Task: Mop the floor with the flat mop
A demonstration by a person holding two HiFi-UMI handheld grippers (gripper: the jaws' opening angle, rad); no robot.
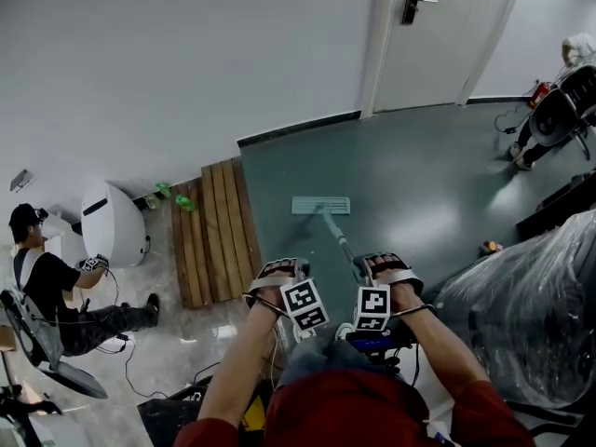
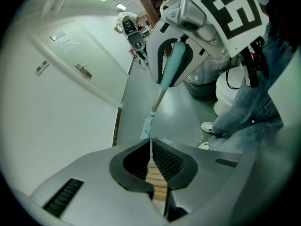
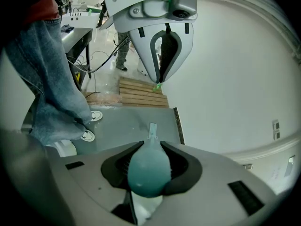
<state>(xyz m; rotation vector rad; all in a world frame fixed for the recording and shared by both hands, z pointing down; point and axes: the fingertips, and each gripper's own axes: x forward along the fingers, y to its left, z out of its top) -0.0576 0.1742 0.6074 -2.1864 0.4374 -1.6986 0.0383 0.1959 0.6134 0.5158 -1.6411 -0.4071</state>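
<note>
The flat mop's pale teal head (image 1: 320, 205) lies flat on the grey-green floor (image 1: 419, 184) ahead of me, near the wall. Its handle (image 1: 341, 241) slants back to my right gripper (image 1: 369, 268), which is shut on the handle's teal grip (image 3: 149, 169). The mop head (image 3: 152, 131) shows just beyond that grip. My left gripper (image 1: 284, 271) hangs beside the right one, apart from the handle, shut with nothing between its jaws (image 2: 150, 145). In the left gripper view, the right gripper (image 2: 176, 67) holds the teal grip above the mop head (image 2: 146, 126).
Wooden planks (image 1: 212, 231) lie left of the mop along the wall. A person (image 1: 56, 296) sits at far left by a white appliance (image 1: 112, 222). A plastic-wrapped bulk (image 1: 531, 305) stands at right, a door (image 1: 438, 26) and a chair (image 1: 559, 115) farther back.
</note>
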